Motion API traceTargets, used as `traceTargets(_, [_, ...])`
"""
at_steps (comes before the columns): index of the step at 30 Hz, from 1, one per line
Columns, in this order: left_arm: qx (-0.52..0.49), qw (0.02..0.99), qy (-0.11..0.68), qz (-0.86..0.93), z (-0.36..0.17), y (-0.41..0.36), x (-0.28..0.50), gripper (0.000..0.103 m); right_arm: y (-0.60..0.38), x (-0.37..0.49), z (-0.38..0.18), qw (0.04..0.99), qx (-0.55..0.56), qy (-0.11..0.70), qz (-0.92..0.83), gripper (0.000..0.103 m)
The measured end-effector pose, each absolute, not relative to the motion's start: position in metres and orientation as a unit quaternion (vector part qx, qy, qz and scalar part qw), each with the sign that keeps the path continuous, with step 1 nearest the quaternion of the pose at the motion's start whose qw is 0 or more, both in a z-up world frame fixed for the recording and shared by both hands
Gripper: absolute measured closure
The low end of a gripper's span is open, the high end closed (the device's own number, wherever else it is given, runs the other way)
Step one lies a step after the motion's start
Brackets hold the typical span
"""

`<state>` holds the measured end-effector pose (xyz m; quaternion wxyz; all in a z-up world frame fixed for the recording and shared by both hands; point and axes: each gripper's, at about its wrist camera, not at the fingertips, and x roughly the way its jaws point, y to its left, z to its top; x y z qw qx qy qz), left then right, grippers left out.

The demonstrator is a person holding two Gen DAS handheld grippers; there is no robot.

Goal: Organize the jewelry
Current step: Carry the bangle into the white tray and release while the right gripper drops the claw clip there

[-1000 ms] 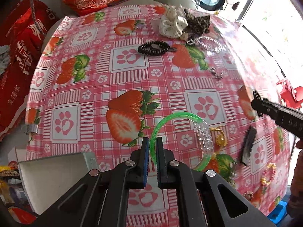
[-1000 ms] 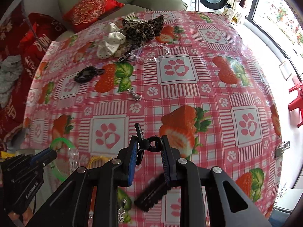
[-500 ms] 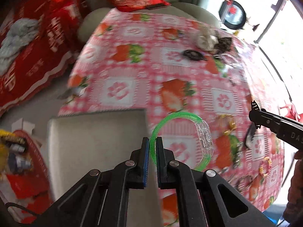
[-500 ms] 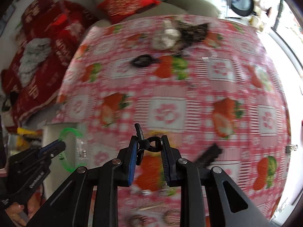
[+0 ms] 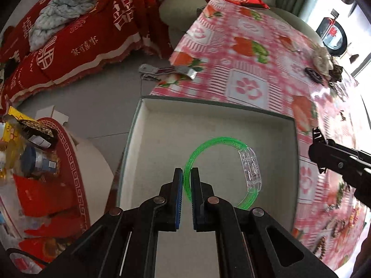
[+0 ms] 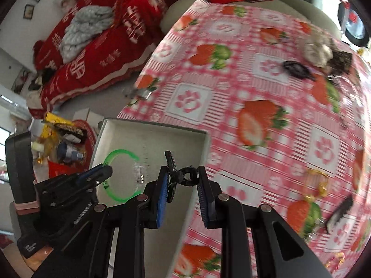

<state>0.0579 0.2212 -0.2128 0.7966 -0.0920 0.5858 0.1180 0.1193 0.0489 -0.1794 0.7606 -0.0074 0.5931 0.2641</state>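
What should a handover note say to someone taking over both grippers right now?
Left gripper: shut on the green bangle, held over the white box.
Right gripper: shut on a small black hair clip, at the box's table-side edge.
Done: nothing visible in the box yet.
Left: release both into the box, then fetch what remains on the strawberry tablecloth: black hair tie, scrunchies, gold piece.

Both views look steeply down along their own fingers, from close above. The left wrist view sits right over the box (image 5: 162, 139) at the table's (image 5: 266, 69) left edge, floor and sofa beyond. The right wrist view sits further right, over the box's (image 6: 148, 139) right wall. Both share box, bangle (image 5: 215, 143) (image 6: 120, 154) and table (image 6: 255, 92).
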Motion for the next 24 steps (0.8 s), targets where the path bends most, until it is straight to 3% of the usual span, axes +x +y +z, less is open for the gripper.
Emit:
traceTargets(21, [-0.051, 0.792, 0.595, 0.125, -0.242, 0.224, 0.076, 0.089, 0.095, 0.14, -0.245, 0.734, -0.058, 0.632, 0.241, 0.077])
traceTargets(24, [-0.048, 0.793, 0.594, 0.126, -0.238, 0.224, 0.073, 0.089, 0.1, 0.14, -0.247, 0.732, -0.058, 0.633, 0.246, 0.067])
